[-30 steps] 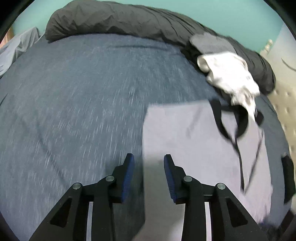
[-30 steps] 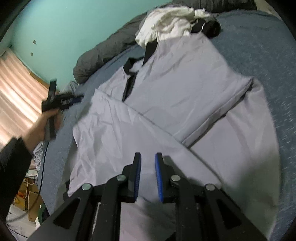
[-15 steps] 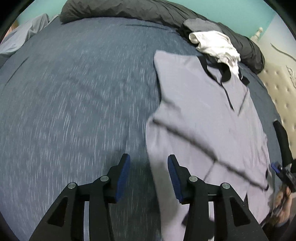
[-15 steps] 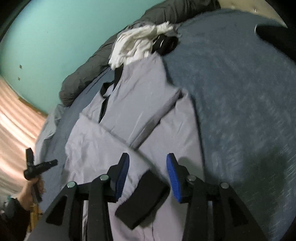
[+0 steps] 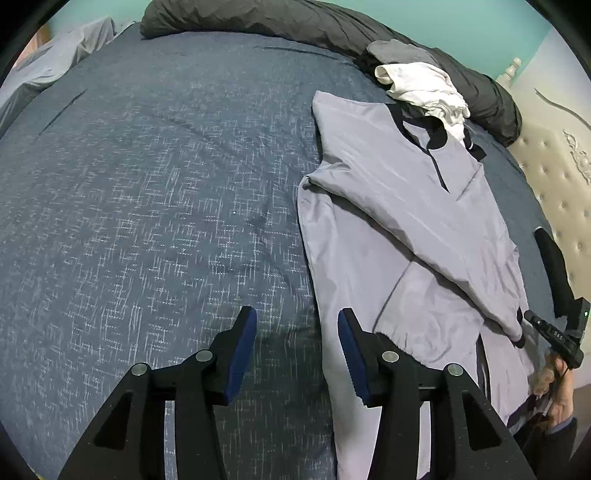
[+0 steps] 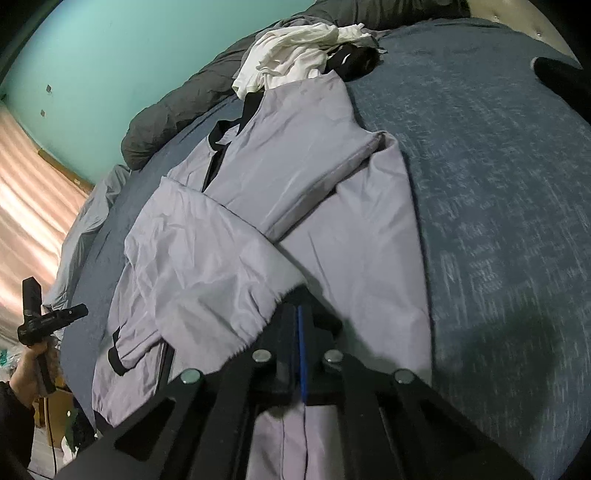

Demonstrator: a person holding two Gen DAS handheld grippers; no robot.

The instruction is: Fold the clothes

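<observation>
Nearest the right wrist camera, the right gripper has its jaws pressed together with only a thin blue pad edge showing between them; the black fingers hide the contact, so whether the lilac jacket is pinched there I cannot tell. The jacket's hem runs under the gripper and is cut off at the bottom of the frame. The left gripper hangs with its jaws spread wide and empty, just above the blue bedspread at the jacket's edge. The jacket lies flat on the bed, both sleeves folded across its front. Beyond its collar, a white garment overlaps it, hiding part of the neckline. Farthest back lies a dark grey duvet
</observation>
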